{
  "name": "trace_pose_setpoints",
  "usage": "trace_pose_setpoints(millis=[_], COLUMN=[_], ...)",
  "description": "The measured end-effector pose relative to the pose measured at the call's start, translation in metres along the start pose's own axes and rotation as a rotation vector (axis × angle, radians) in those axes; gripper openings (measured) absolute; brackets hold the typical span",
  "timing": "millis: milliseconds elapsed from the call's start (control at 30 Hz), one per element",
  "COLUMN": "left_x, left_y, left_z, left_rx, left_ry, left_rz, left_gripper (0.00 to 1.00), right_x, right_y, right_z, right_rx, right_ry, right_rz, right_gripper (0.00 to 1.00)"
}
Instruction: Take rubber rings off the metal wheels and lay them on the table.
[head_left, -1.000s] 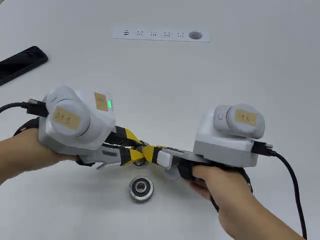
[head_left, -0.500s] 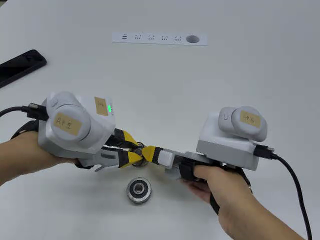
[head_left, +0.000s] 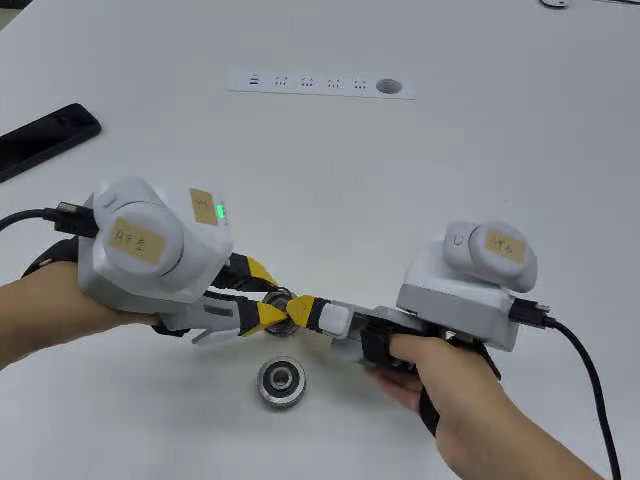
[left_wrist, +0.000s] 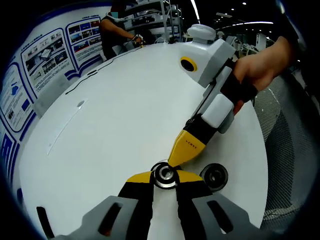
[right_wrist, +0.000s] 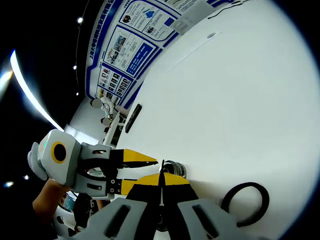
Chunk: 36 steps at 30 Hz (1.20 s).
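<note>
The left gripper (left_wrist: 165, 179) clenched the metal wheel (left_wrist: 165, 172) over the near edge of the bench (head_left: 330, 180). The right gripper (right_wrist: 161, 176), jaws pressed together, met its rim head-on from the opposite side.

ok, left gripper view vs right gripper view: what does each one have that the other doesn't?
Left gripper view, not right: a second wheel on the table, plus the hand holding the right gripper. Right gripper view, not left: a black ring lying flat on the table, likely a removed rubber ring. Both: the white table, wall posters, and the wheel clamped in the left tongs.
</note>
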<state>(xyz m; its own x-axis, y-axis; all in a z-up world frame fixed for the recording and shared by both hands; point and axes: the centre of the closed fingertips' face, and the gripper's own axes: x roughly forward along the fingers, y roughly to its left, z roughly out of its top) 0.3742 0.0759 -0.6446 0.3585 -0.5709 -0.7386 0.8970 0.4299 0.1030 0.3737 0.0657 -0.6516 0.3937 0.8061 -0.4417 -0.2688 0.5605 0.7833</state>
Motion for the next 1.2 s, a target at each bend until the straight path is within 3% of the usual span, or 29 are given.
trace_pose_setpoints(millis=[100, 333, 600, 900, 1200], left_x=[-0.004, -0.016, -0.029, -0.038, -0.043], left_y=[0.002, 0.007, 0.013, 0.01, 0.004], left_z=[0.0, 0.001, -0.001, 0.008, 0.014], left_rx=[-0.042, -0.051, -0.1, -0.122, -0.124], left_ry=[-0.01, -0.022, -0.046, -0.092, -0.105], left_rz=[0.01, 0.044, 0.089, 0.099, 0.111], left_gripper=[0.18, 0.23, 0.25, 0.29, 0.3], right_x=[0.0, 0.0, -0.013, -0.034, -0.053], right_y=[0.003, 0.013, 0.014, 0.002, -0.024], right_z=[-0.001, -0.003, 0.012, 0.03, 0.03], right_rx=[0.004, 0.018, 0.057, 0.109, 0.136], right_ry=[0.001, 0.0, -0.052, -0.121, -0.145], right_rz=[0.007, 0.037, 0.045, 0.02, -0.042], right_gripper=[0.01, 0.01, 0.01, 0.01, 0.01])
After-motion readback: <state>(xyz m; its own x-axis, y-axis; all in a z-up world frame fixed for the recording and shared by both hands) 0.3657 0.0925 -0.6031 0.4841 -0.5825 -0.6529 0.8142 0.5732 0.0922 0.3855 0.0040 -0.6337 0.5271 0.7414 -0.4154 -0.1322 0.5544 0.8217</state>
